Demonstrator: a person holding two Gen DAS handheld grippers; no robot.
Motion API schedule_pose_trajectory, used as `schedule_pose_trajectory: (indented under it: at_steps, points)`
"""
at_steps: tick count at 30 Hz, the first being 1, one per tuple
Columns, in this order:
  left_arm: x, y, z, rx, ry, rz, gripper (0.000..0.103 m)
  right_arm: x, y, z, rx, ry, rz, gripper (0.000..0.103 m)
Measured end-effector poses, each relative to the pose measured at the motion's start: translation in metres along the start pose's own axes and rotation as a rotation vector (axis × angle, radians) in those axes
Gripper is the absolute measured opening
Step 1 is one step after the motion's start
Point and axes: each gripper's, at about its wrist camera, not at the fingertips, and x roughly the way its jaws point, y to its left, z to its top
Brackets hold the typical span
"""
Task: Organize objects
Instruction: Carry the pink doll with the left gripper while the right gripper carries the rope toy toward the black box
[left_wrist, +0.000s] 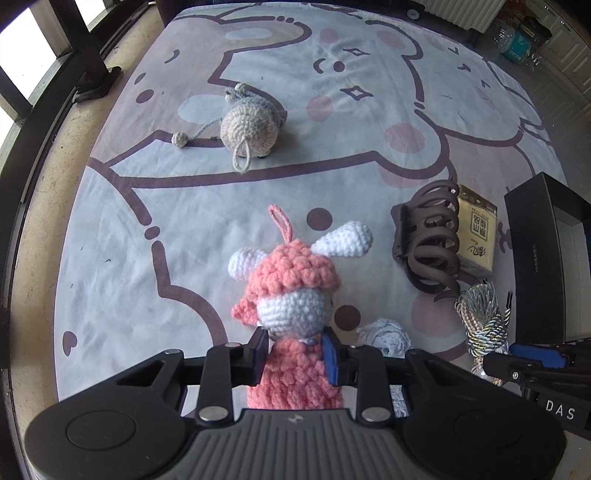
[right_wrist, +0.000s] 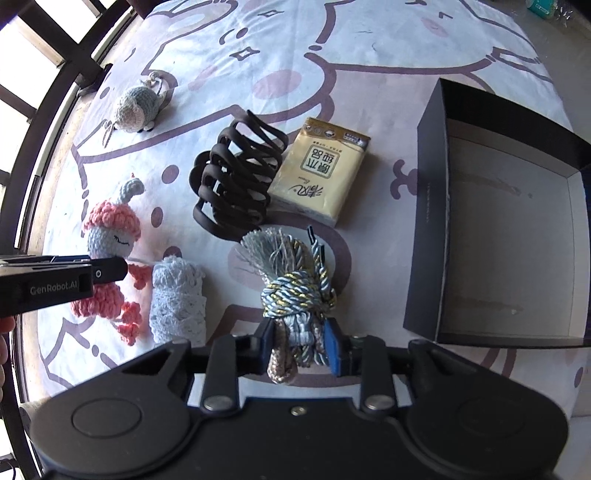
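My left gripper (left_wrist: 295, 350) is shut on a pink and white crochet doll (left_wrist: 291, 295), its jaws pinching the doll's body below the head; the doll also shows in the right wrist view (right_wrist: 110, 236) with the left gripper's finger (right_wrist: 107, 271) across it. My right gripper (right_wrist: 301, 343) is shut on a bundle of blue, gold and beige tassel cord (right_wrist: 295, 288), seen too in the left wrist view (left_wrist: 484, 325). An open dark box (right_wrist: 428, 221) lies to the right.
On the cartoon-print cloth (right_wrist: 332, 48) lie a dark brown hair claw (right_wrist: 236, 181), a yellow tissue pack (right_wrist: 321, 170), a roll of white lace (right_wrist: 177, 302) and a grey-beige crochet animal (left_wrist: 251, 125). A dark railing (left_wrist: 85, 55) stands at the left.
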Motion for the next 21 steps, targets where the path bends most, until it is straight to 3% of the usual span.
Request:
schedule_pose_trajectory:
  at_steps: [21]
  points:
    - [-0.071, -0.019, -0.012, -0.042, -0.17, -0.036, 0.032, -0.086, -0.011, -0.013, 0.043, -0.233, 0.01, 0.03]
